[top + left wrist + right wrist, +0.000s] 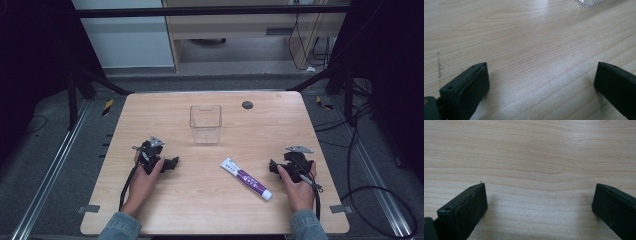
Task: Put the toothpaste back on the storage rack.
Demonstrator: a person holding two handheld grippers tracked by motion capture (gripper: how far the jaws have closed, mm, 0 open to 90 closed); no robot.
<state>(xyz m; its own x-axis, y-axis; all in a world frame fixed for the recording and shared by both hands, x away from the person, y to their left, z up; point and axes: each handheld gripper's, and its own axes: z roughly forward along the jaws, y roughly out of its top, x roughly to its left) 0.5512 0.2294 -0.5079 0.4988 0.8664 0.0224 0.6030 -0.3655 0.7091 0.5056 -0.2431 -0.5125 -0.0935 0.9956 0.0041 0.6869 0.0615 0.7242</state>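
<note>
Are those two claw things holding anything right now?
No. Both the left gripper and right gripper have open jaws over bare table.

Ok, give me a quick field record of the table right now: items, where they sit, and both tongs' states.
table: light wood top
container: clear plastic, upright, centre back
tube: white and purple toothpaste tube, lying flat, in front and right of the container, apart from it
left tongs: open, nothing between jaws, resting at left
right tongs: open, nothing between jaws, just right of the tube, not touching it
dark round spot: back right of the container
</note>
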